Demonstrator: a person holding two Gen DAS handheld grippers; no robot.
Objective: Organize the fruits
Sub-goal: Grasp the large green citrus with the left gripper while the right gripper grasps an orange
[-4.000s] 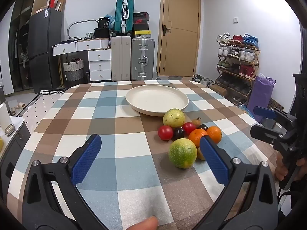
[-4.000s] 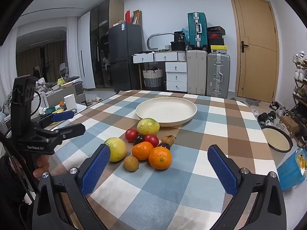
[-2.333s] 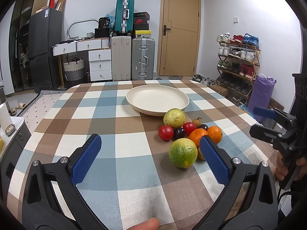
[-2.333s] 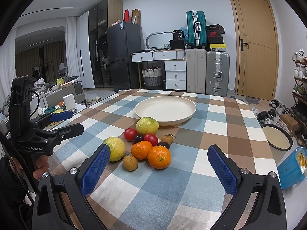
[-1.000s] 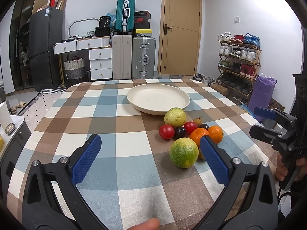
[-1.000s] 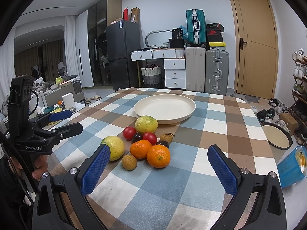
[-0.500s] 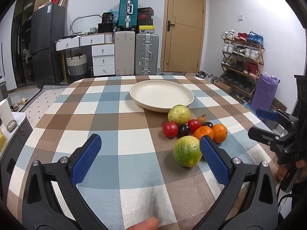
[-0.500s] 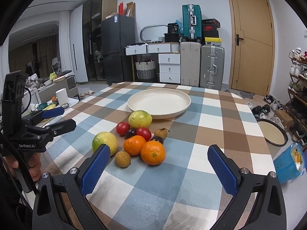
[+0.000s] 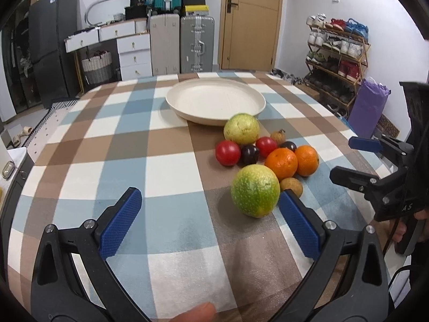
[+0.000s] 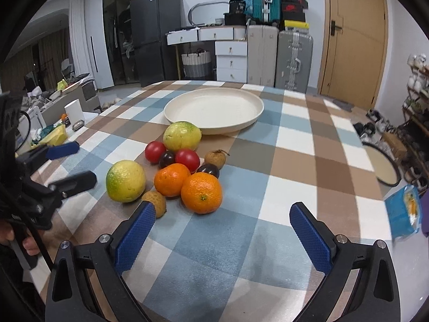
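Observation:
A pile of fruit lies on the checked tablecloth in front of an empty cream plate (image 9: 214, 100) (image 10: 214, 108). A large green-yellow citrus (image 9: 254, 190) (image 10: 125, 181) is nearest my left gripper (image 9: 207, 214), which is open and empty, with its right finger close beside the citrus. Two oranges (image 10: 201, 191) (image 10: 171, 179), two red tomatoes (image 9: 228, 152), dark plums (image 9: 250, 154), a second yellow-green fruit (image 10: 182, 136) and small brown fruits (image 10: 155, 201) make up the pile. My right gripper (image 10: 222, 230) is open and empty, just short of the nearest orange.
The table edge runs on the left in the left wrist view and on the right in the right wrist view. Suitcases (image 9: 197, 45), white drawers (image 10: 230, 59), a fridge (image 10: 155, 37) and a shoe rack (image 9: 337, 53) stand beyond the table. A blue packet (image 10: 405, 209) lies off the table's right edge.
Both grippers have moved forward and lower toward the fruit pile; the fruit looks larger and closer. Both stay open. Nothing on the table has moved.

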